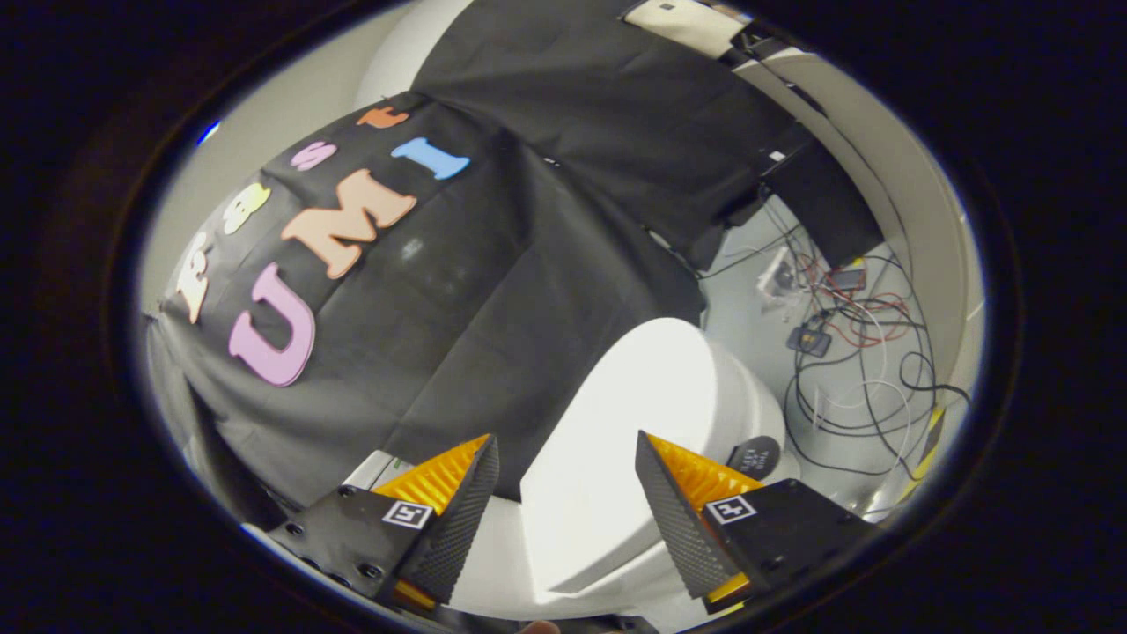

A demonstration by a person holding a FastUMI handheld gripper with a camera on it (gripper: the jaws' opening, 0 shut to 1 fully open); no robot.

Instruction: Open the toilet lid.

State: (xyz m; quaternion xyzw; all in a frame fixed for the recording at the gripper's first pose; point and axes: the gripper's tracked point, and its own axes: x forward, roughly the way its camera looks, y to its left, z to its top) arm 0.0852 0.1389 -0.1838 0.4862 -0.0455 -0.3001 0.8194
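The white toilet lid [629, 423] stands raised, seen tilted, rising from between my fingers toward the black cloth wall. My gripper [563, 458] is open, one finger [458, 519] on each side of the lid's lower part with a gap to each pad. Whether either pad touches the lid I cannot tell. White toilet body [502, 572] shows below and between the fingers. A small dark round part [755, 456] sits on the toilet beside the far finger [678, 519].
The black cloth wall [528, 229] hangs close behind the toilet. A tangle of cables and small devices [845, 352] lies on the pale floor beyond the toilet. A curved white wall edge [907, 194] runs past it.
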